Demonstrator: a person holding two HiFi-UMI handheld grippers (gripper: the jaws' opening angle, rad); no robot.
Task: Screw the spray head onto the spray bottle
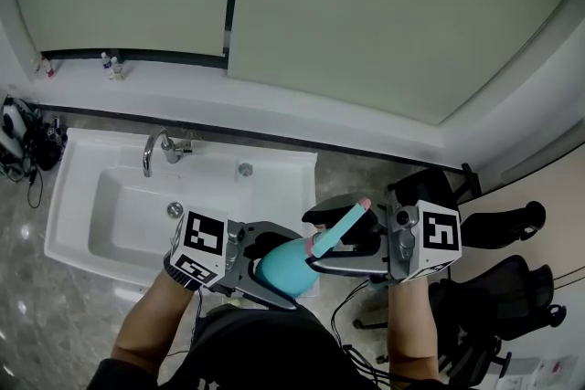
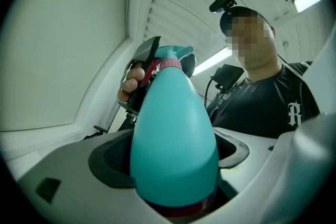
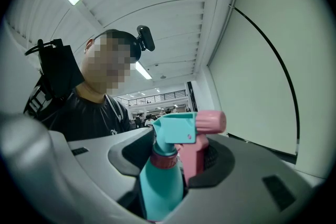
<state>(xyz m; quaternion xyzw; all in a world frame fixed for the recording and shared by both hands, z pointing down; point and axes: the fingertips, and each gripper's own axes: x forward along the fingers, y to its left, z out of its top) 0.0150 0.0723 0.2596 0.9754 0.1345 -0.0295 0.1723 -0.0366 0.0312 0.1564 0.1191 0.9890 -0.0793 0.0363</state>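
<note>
Spray bottle [image 1: 283,277] – teal, smooth matte plastic, teardrop shape: fat at the base, tapering to a narrow neck. It's held in the air, tilted, in front of the person's chest, above the front right corner of the white sink [image 1: 82,224]. Spray head [image 1: 344,226] sits at the neck: teal angular body, round pink nozzle [image 3: 211,121] and pink trigger [image 3: 193,157], w/ a ribbed pink collar [image 3: 164,160] where head meets neck. Can't tell how far the collar is threaded on.

Sink looks glossy, rectangular w/ rounded corners, chrome faucet [image 1: 157,149] at the back; counter [image 1: 352,173] beside it is grey speckled stone.

Left tool [image 2: 173,165] – jaws set wide, dark pads clamped on the bottle's fat lower body. Right tool [image 1: 320,244] faces it from the other side, jaws roughly half apart and closed on the spray head, the trigger against one pad. Both point about level, tips nearly meeting.
</note>
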